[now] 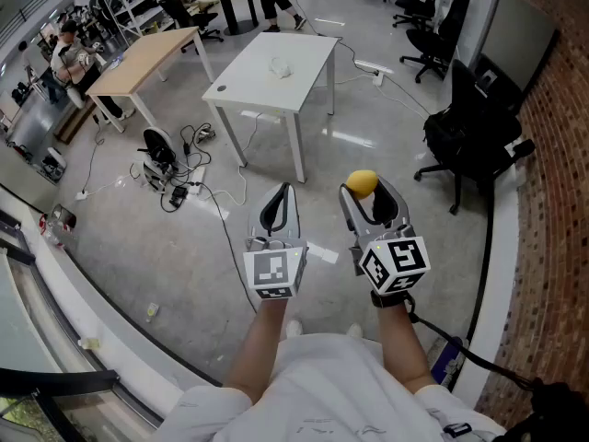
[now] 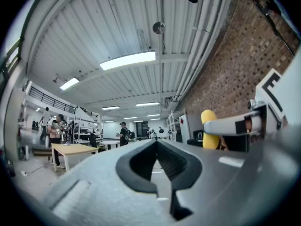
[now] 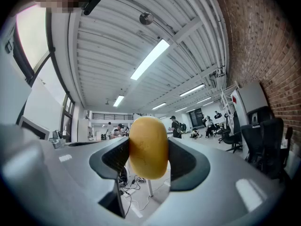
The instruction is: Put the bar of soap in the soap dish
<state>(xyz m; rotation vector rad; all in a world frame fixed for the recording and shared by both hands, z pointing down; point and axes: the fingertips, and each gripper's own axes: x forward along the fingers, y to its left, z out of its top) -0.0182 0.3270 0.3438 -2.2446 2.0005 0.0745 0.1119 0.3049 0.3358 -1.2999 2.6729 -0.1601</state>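
A yellow bar of soap (image 3: 148, 147) is clamped between the jaws of the right hand-held gripper (image 1: 364, 188), held up in the air in front of the person. The left hand-held gripper (image 1: 279, 199) is just beside it, jaws together and empty. A white bench (image 1: 304, 86) stands on the floor beyond both

Soap (image 3: 148, 147) in right gripper (image 1: 370, 191) (table (image 1: 276, 72) ahead)

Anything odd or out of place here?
Mostly no. The oval yellow bar of soap sits squarely in the right gripper; the left gripper is shut, empty. Only mess: loose black cables strewn on the grey floor beside the white table.
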